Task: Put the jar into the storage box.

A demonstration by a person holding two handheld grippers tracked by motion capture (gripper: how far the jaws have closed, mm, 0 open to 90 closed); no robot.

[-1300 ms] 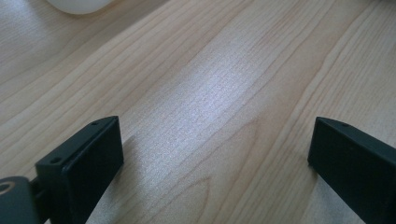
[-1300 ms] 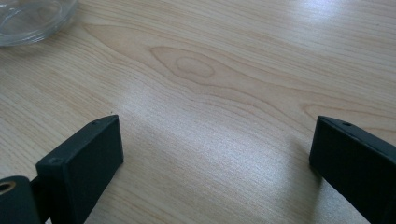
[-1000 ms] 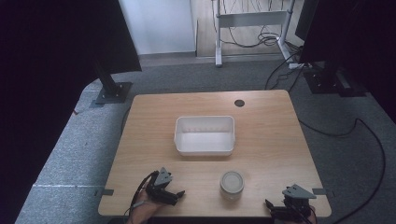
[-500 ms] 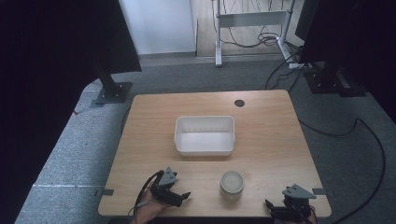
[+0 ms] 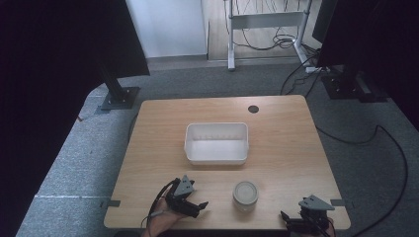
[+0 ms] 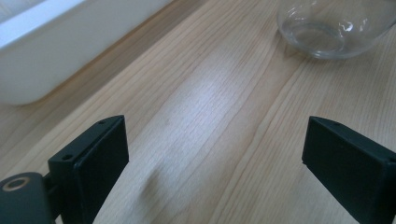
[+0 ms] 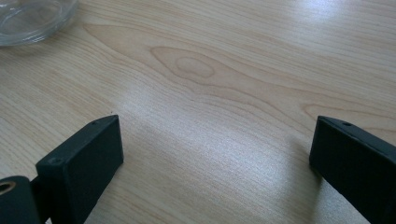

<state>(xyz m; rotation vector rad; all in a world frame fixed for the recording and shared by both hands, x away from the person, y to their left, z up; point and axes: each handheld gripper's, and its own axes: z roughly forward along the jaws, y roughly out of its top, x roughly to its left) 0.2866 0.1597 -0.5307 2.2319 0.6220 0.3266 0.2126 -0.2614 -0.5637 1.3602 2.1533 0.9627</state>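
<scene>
My left claw (image 5: 197, 206) sits low over the near edge of the pale wooden tabletop (image 5: 163, 128), jaws spread wide with nothing between them, and I have it angled toward the right so that its opening faces the small round clear-glass jar (image 5: 245, 195), which I judge to be the thing I am going for. In the left gripper view that jar (image 6: 336, 25) shows ahead and to the right of my jaws, well short of them, with bare wood in the gap. Behind it, toward the middle of the tabletop, the white rectangular plastic bin (image 5: 216, 143) stands empty and apart from the jar, a likely place to put it. Farther right, my right claw (image 5: 291, 221) rests at the near right corner, jaws likewise wide apart and holding nothing, parked clear so the left has room.
</scene>
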